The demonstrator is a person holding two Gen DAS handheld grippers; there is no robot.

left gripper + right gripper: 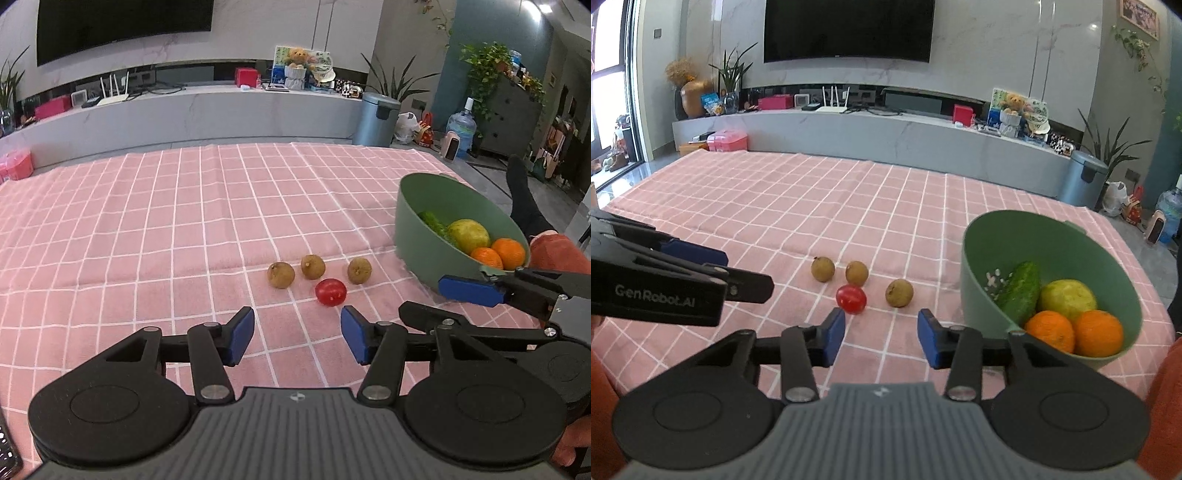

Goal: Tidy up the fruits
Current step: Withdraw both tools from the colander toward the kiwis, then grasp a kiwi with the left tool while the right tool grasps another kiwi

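Note:
Three brown longans (312, 266) (857, 273) and a red cherry tomato (330, 292) (851, 298) lie on the pink checked cloth. A green bowl (410, 221) (982, 254) to their right holds a cucumber (1019, 291), a yellow-green fruit (1067, 298) and two oranges (1075, 332). My left gripper (297, 334) is open and empty, just short of the tomato. My right gripper (881, 334) is open and empty, near the tomato and the right longan (899, 292). Each gripper shows from the side in the other's view, the right one (469, 290) and the left one (701, 266).
The pink checked cloth (166, 221) (775, 206) covers the table. Beyond the far edge stand a grey TV bench (886, 136), a metal bin (376, 118) and a water jug (461, 129). A person's leg in a dark sock (524, 199) is at the right.

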